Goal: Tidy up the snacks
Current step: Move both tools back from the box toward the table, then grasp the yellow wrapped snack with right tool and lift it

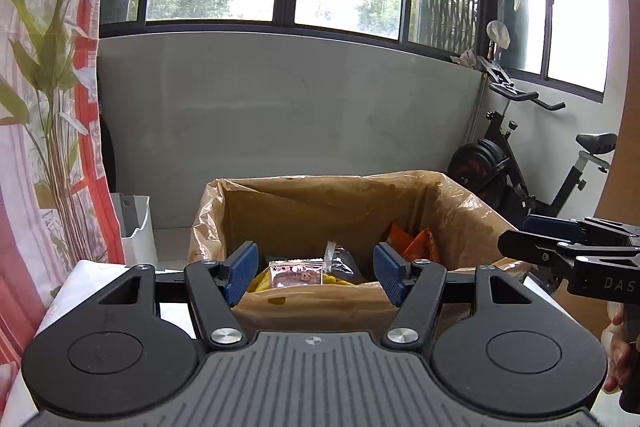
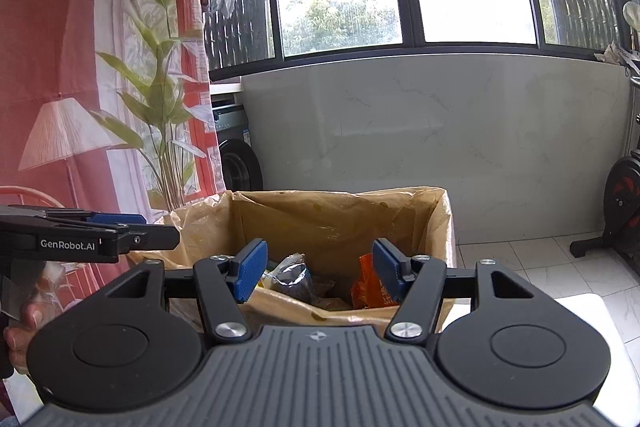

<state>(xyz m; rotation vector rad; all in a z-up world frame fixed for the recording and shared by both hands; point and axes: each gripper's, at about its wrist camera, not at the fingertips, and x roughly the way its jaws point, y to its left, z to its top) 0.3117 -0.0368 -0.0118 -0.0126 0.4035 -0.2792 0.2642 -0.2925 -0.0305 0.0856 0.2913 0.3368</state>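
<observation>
Both grippers face the same box (image 1: pixel 460 211), a carton lined with a brownish plastic bag, which stands at the far edge of the bench (image 1: pixel 96 271) under the window. The snacks are already inside it: a small clear pink packet (image 1: pixel 296 273) lies on top near the box's near wall, with a dark packet (image 1: pixel 340 261) just behind it and an orange packet (image 1: pixel 416 241) toward the right-hand side.

The left gripper (image 1: pixel 316 275) has its fingers (image 1: pixel 240 273) standing apart with nothing between the blue pads; the pink packet sits straight ahead of the gap, lower down inside the box, its long axis running crosswise to the fingers. The right gripper (image 2: pixel 318 273) is likewise parted and empty, and the orange packet (image 2: pixel 370 285) lies ahead of its right finger, the dark packet (image 2: pixel 294 277) ahead of its left.

The two grippers sit side by side, each showing at the edge of the other's view. Judging by this, the left one is the nearer to the pink packet and the right one to the orange.
</observation>
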